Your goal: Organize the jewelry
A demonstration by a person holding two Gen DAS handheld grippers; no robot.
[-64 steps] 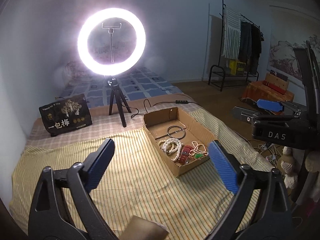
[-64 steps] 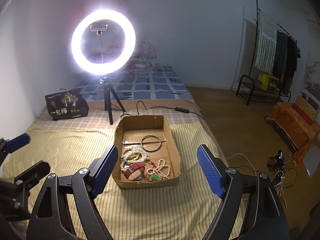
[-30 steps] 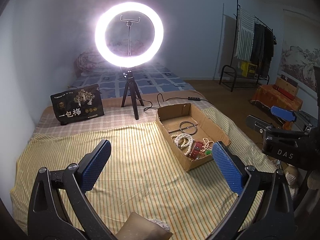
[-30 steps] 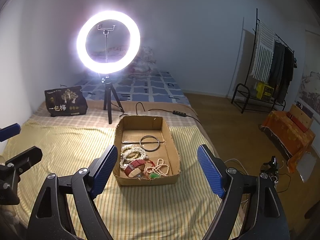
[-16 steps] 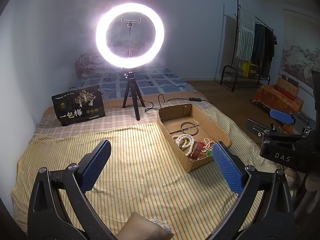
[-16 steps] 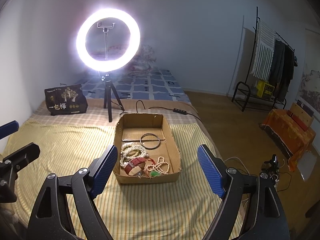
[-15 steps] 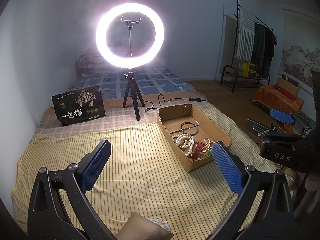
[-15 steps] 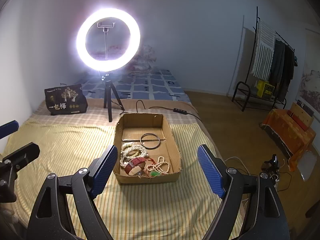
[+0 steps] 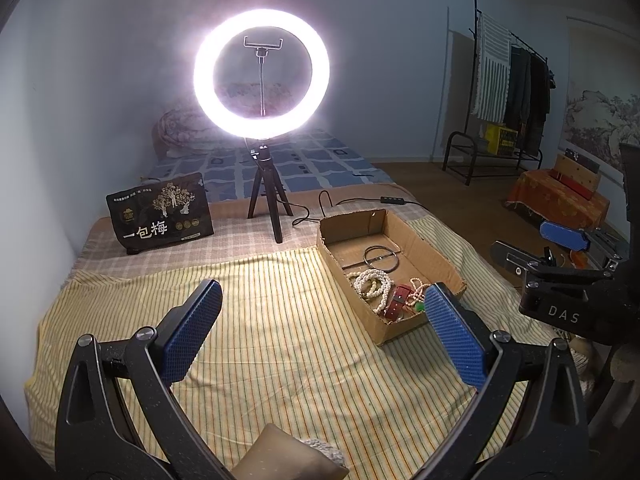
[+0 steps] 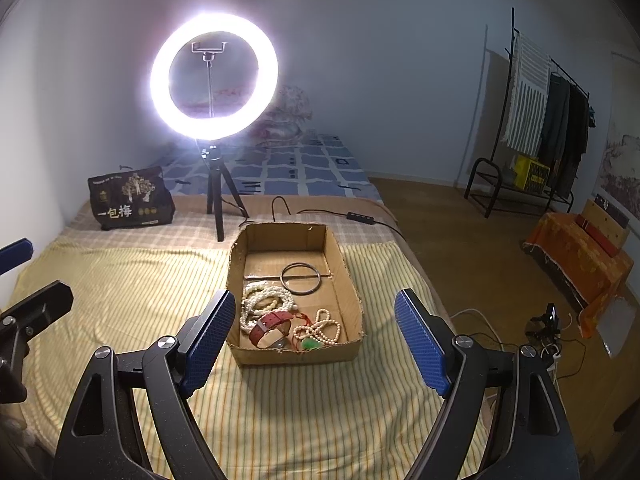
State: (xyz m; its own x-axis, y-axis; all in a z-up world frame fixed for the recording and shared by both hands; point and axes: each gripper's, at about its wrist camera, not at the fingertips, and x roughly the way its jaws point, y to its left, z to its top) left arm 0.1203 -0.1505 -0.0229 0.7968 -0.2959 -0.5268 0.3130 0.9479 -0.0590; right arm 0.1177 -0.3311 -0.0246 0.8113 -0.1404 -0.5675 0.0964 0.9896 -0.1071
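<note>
Both tongs stand released with nothing between the pads: the right gripper (image 10: 314,338) hangs above the near end of the cardboard box (image 10: 256,354), and the left gripper (image 9: 322,330) is over the bare yellow striped cloth (image 9: 280,352) to the box's left, well apart from it. The box rests on that cloth, open-topped, and all the jewelry lies inside it. At its near end lie a red strap (image 10: 272,326), apparently a watch, a string of pale beads with a green pendant (image 10: 318,332), and a coil of larger white beads (image 10: 266,300), the three touching or overlapping. Further in, a dark bangle (image 10: 301,278) lies flat across a thin rod (image 10: 264,277). In my judgement, the bead strings are light, limp and liable to tangle or drag neighbours; take hold across a bunched section. The bangle is stiff and smooth, likely slippery; pinch across its rim. The strap offers the firmest purchase at its band. Beyond the box stand a ring light (image 10: 214,76) on a tripod and a black printed bag (image 10: 130,200).
</note>
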